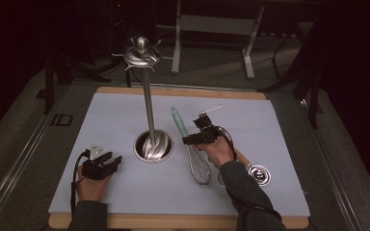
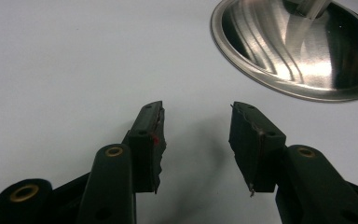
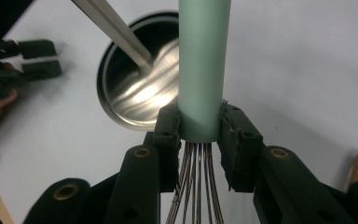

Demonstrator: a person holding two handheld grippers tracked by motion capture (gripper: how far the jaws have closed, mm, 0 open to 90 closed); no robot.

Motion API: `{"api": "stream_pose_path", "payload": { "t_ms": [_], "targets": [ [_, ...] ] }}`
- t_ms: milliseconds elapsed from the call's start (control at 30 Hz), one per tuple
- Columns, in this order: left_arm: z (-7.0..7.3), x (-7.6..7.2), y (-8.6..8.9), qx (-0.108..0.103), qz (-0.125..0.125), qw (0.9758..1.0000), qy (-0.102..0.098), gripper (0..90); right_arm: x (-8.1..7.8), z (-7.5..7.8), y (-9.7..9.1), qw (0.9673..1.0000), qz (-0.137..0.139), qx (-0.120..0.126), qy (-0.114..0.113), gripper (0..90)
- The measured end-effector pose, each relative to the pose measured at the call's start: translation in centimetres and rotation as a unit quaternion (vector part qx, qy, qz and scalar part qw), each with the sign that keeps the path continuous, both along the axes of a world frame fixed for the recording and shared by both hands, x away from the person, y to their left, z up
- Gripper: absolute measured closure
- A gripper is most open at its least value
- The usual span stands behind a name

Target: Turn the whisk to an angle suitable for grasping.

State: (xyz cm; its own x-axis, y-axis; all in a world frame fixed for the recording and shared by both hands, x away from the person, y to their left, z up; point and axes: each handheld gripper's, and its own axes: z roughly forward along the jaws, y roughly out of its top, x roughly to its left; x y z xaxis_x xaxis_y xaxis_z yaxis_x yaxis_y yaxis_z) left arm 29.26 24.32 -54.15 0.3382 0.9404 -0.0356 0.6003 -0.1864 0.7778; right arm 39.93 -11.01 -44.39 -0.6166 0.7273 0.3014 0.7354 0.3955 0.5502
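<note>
Right claw: my right gripper point(image 1: 196, 138) is clenched on the whisk point(image 1: 192, 150); in the right gripper view my 2 pads point(image 3: 168, 135) press the lower end of the mint-green handle point(image 3: 202, 70), just where the wires point(image 3: 196, 186) leave it.
Whisk relative to right claw: handle runs out past my jaw tips toward 12 o'clock, wire cage trails back under my hand point(image 1: 218, 153) toward 6 o'clock.
Whisk on the table: in the high view it sits just right of centre, at 3 o'clock from the steel base point(image 1: 153, 146) and near it.
Left claw: my left gripper point(image 1: 102, 163) is released, its jaws spread with nothing between them, low over the mat at 8 o'clock from the steel base.
Surface: a pale blue-grey mat point(image 1: 125, 192) over a wooden tabletop point(image 1: 173, 221); a round steel base on it carries a thin upright rod point(image 1: 148, 103) topped by a steel cap with hooks point(image 1: 141, 54).
Other item: a small round steel piece point(image 1: 259, 174) lies at 4 o'clock from my right hand.
Room: dark, carpeted floor, a grey metal frame point(image 1: 214, 29) beyond the table at 12 o'clock.
Whisk pointing: long axis runs about 11 to 5 o'clock in the high view, handle end at 11, wire end at 5.
</note>
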Motion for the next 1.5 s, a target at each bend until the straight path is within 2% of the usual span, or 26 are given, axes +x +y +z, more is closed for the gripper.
{"api": "stream_pose_path", "payload": {
  "t_ms": [33, 67, 267, 333, 600, 767, 800, 833, 900, 1100, 1133, 1267, 1367, 1400, 1433, 1467, 1500],
  "targets": [
    [0.0, 0.0, 0.0, 0.000, 0.000, 1.0000, 0.000, 55.4, 0.0, 0.0, 0.0, 1.0000, 0.000, 0.000, 0.000, 69.7],
    [0.0, 0.0, 0.0, 0.000, 0.000, 1.0000, 0.000, 55.4, -0.2, 0.6, -0.3, 0.9998, 0.007, 0.012, -0.014, 69.7],
    [0.0, 0.0, 0.0, -0.002, 0.001, 1.0000, -0.001, 55.5, -0.7, 1.8, -0.9, 0.9986, 0.022, 0.030, -0.038, 69.7],
    [0.0, 0.0, 0.0, -0.002, 0.001, 1.0000, -0.001, 55.4, -1.0, 2.5, -1.3, 0.9972, 0.027, 0.042, -0.055, 69.7],
    [0.0, 0.0, 0.0, -0.001, 0.001, 1.0000, -0.001, 55.4, -1.8, 4.7, -2.3, 0.9914, 0.043, 0.071, -0.101, 69.7],
    [0.0, 0.0, 0.0, -0.002, 0.002, 1.0000, -0.002, 55.4, -2.1, 5.8, -2.6, 0.9885, 0.053, 0.073, -0.122, 69.7],
    [0.0, 0.0, 0.0, -0.002, 0.002, 1.0000, -0.002, 55.4, -2.2, 6.3, -2.7, 0.9868, 0.062, 0.070, -0.133, 69.7],
    [0.0, 0.0, 0.0, -0.002, 0.002, 1.0000, -0.002, 55.4, -2.2, 6.3, -2.7, 0.9868, 0.062, 0.070, -0.133, 69.7],
    [0.0, 0.0, 0.0, -0.003, 0.002, 1.0000, -0.003, 55.4, -2.2, 6.9, -2.8, 0.9842, 0.076, 0.065, -0.146, 69.6],
    [0.0, 0.0, 0.0, -0.005, 0.002, 1.0000, -0.003, 55.4, -2.2, 7.7, -3.3, 0.9804, 0.085, 0.068, -0.164, 69.7],
    [0.0, 0.0, 0.0, -0.003, 0.001, 1.0000, -0.003, 55.4, -2.3, 8.1, -3.5, 0.9776, 0.093, 0.069, -0.176, 69.7],
    [0.0, 0.0, 0.0, -0.004, 0.002, 1.0000, -0.003, 55.4, -2.6, 8.9, -3.8, 0.9726, 0.105, 0.077, -0.193, 69.7],
    [0.0, 0.0, 0.0, -0.004, 0.002, 1.0000, -0.003, 55.4, -2.8, 9.4, -3.9, 0.9674, 0.118, 0.082, -0.208, 69.7],
    [0.0, 0.0, 0.0, -0.004, 0.002, 1.0000, -0.003, 55.4, -2.8, 9.4, -3.9, 0.9674, 0.118, 0.082, -0.208, 69.7],
    [0.0, 0.0, 0.0, -0.005, 0.002, 1.0000, -0.003, 55.4, -2.9, 9.6, -3.9, 0.9660, 0.122, 0.083, -0.213, 69.7],
    [0.0, 0.0, 0.0, -0.004, 0.002, 1.0000, -0.003, 55.4, -3.0, 10.1, -3.9, 0.9619, 0.132, 0.085, -0.224, 69.7],
    [0.0, 0.0, 0.0, -0.004, 0.002, 1.0000, -0.002, 55.4, -3.1, 10.3, -3.9, 0.9605, 0.136, 0.085, -0.227, 69.6]
  ]
}}
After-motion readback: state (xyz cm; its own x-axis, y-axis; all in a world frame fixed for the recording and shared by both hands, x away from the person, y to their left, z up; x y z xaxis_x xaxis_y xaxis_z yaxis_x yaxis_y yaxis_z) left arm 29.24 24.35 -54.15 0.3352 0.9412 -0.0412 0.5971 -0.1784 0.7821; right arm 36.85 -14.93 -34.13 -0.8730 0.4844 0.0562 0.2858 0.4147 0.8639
